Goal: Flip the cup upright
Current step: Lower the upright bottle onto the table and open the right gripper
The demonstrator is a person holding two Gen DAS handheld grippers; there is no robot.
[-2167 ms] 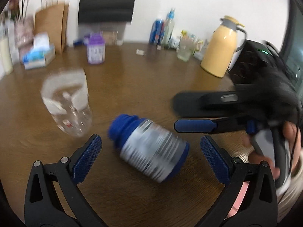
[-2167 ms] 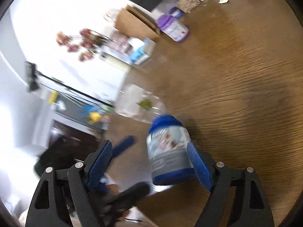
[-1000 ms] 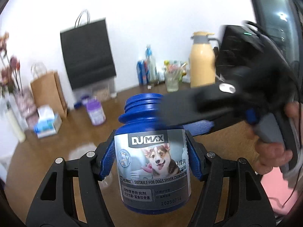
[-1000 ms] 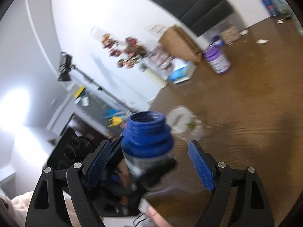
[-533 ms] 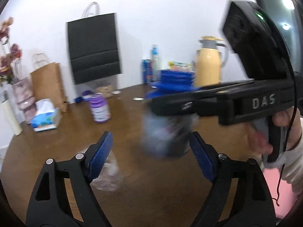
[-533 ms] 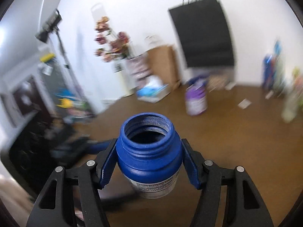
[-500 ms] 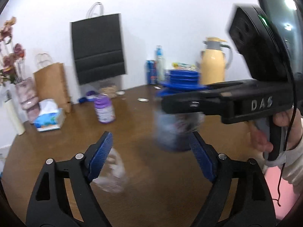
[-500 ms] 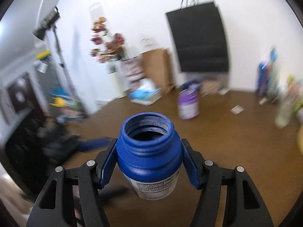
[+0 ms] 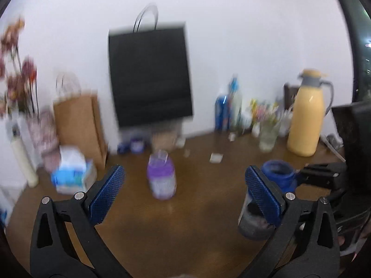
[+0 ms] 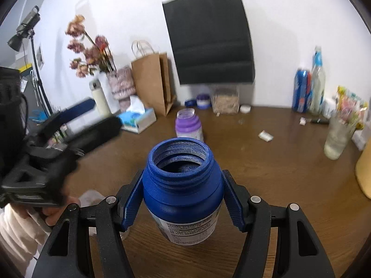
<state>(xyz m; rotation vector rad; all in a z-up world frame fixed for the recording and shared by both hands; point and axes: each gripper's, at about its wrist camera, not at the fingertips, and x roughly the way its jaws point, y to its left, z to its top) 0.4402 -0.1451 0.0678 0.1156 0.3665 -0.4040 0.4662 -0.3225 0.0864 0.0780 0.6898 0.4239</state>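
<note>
The cup is a blue open-mouthed jar (image 10: 183, 183) with a white label, upright with its mouth up. My right gripper (image 10: 183, 199) is shut on its shoulder, one blue pad on each side. Its base is at or just above the brown table (image 10: 278, 185); I cannot tell whether it touches. In the left wrist view the blue jar (image 9: 278, 177) is at the right, partly hidden behind my own right finger. My left gripper (image 9: 185, 193) is open with nothing between its pads. In the right wrist view the left gripper (image 10: 92, 120) is blurred at the left, clear of the jar.
A purple jar (image 10: 189, 125) stands mid-table behind the blue one. A yellow thermos (image 9: 306, 115), a glass (image 10: 337, 139), bottles, a tissue box (image 10: 139, 118) and paper bags line the far edge. A clear plastic cup (image 10: 90, 197) lies by a person's hand (image 10: 53, 210).
The jar went from lying on the table to upright in my left gripper, then into my right gripper. My left gripper let go and drew away to the left.
</note>
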